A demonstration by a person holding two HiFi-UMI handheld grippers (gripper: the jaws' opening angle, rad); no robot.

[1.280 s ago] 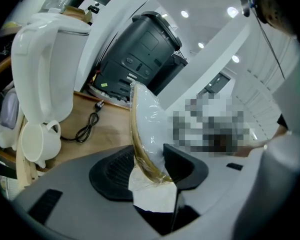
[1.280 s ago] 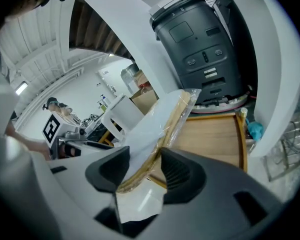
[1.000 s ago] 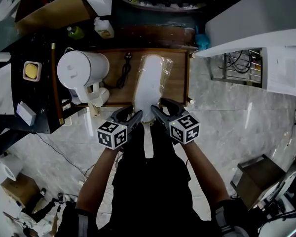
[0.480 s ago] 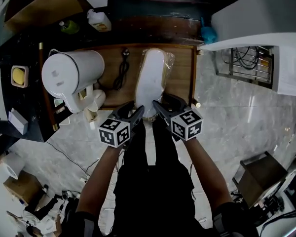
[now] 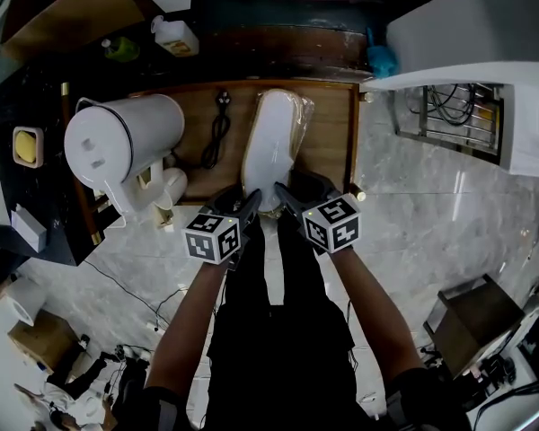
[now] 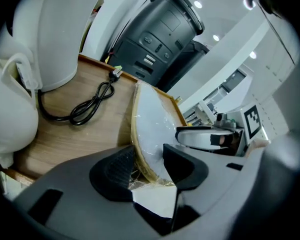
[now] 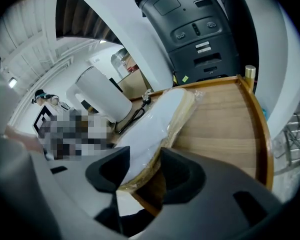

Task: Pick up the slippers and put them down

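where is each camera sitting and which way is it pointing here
Head view: on the person's head, looking steeply down at the wooden table; both forearms, left gripper and right gripper show.
Left gripper view: rides the left gripper, looking along its jaws at the plastic-wrapped white slippers between them.
Right gripper view: rides the right gripper, facing across the table; its jaws show.
Shared: slippers in all three.
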